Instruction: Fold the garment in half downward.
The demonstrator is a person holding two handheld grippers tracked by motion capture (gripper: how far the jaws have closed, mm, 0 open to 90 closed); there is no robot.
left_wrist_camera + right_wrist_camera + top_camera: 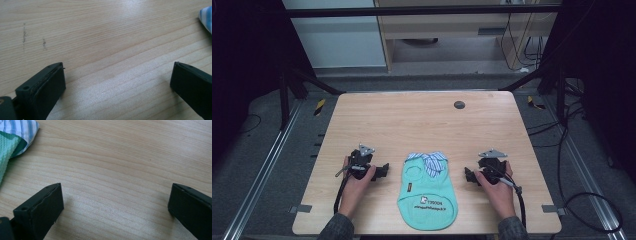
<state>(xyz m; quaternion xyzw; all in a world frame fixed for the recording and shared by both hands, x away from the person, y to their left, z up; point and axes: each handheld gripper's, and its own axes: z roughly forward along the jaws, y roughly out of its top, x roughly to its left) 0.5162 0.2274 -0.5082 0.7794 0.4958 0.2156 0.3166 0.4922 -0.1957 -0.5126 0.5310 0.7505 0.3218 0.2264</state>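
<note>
A small mint-green pet shirt (428,192) lies flat near the middle of the tabletop's (422,120) near edge, its hem almost reaching that edge and its blue-and-white striped collar (432,161) pointing toward the far edge. There is a white printed patch (430,201) low on the shirt with a line of dark lettering under it, but the writing is too small and blurred to read. A tiny dark tag (410,188) sits on the shirt's left side; nothing on it can be made out either.

The left tongs (383,170) rest on the wood just to the left of the shirt, held in the person's left hand (357,182), and they point toward the garment without touching it. In the left gripper view the jaws stand wide apart over bare wood, released, with a corner of the striped collar (206,18) at the upper right.

The right tongs (468,176) sit just to the right of the shirt in the right hand (497,187), also apart from the cloth. The right gripper view shows those jaws spread and holding nothing, with the collar (21,130) and green knit at the upper left.

A small dark round disc (459,104) is set in the tabletop near the far edge, right of centre.
</note>
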